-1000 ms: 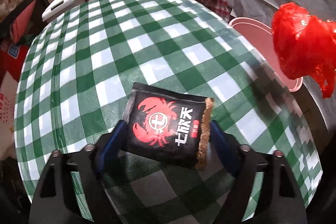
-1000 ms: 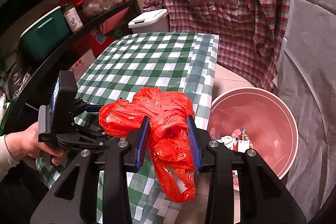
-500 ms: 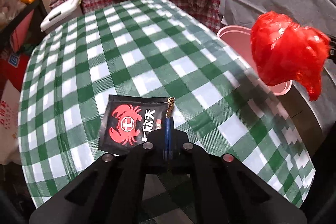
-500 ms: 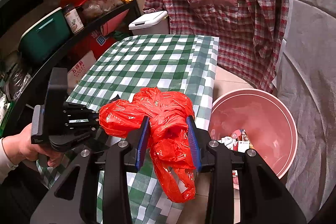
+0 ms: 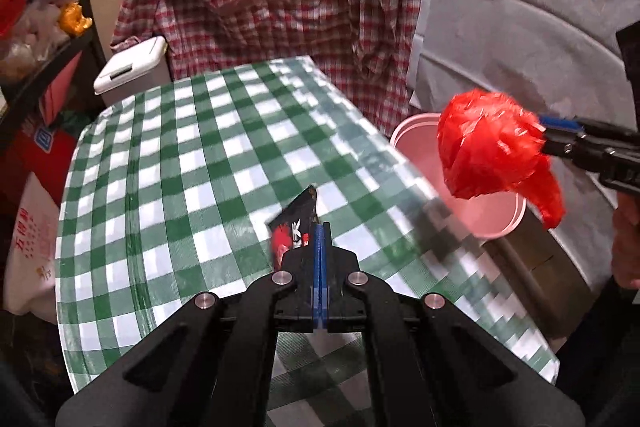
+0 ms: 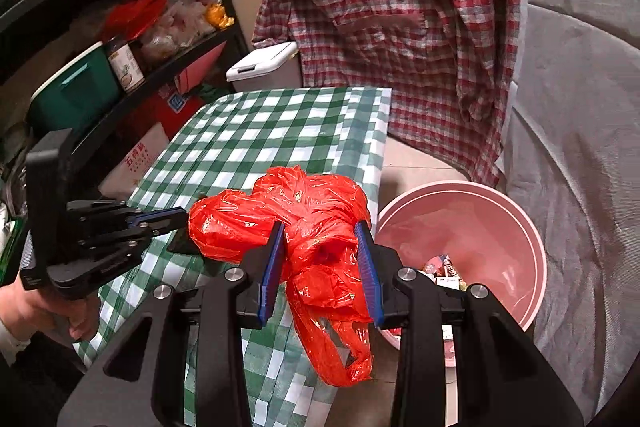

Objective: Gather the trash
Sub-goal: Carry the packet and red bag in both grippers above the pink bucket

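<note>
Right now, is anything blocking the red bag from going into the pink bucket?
Nothing visible is. The right gripper holds the red plastic bag in the air beside the pink bucket, whose open top has only a little trash at the bottom.

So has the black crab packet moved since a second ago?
Yes. The black crab packet lay flat on the checked tablecloth; the left gripper has since shut on its edge and lifted it, so it now stands up off the cloth.
</note>
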`<state>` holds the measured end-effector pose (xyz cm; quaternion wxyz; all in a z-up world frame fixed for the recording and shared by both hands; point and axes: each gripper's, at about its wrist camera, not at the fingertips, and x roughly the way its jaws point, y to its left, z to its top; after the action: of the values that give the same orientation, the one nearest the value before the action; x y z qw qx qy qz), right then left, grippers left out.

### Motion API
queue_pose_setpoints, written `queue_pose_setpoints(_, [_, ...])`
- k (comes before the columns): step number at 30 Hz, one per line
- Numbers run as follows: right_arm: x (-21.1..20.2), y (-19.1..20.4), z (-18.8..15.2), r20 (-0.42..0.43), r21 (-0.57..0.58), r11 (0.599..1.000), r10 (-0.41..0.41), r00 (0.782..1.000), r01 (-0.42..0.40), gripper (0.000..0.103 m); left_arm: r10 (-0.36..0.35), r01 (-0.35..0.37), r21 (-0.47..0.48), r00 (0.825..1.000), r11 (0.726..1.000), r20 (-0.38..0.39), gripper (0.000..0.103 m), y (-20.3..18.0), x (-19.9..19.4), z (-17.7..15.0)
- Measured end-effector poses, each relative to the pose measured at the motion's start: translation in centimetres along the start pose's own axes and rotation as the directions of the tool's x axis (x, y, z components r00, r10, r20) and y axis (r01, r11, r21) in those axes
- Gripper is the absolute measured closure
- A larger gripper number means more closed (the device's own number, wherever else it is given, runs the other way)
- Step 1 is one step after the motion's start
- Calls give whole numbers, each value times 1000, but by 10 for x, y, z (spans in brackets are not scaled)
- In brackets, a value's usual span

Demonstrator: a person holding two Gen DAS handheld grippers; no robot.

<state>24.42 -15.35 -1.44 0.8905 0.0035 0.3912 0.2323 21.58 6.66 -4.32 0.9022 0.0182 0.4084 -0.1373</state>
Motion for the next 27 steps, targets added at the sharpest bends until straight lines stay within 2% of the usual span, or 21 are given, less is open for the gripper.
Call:
queue_pose_setpoints(12, [-13,-13,6,51,28,999,-38,998,37,67,-4,10,-81,997,997,83,103,1,-27,16])
queue_pose_setpoints(27, [-27,-33,15,111,78,993,-101,989,93,67,-13,26,-100,991,995,131,103,-9,-34,30])
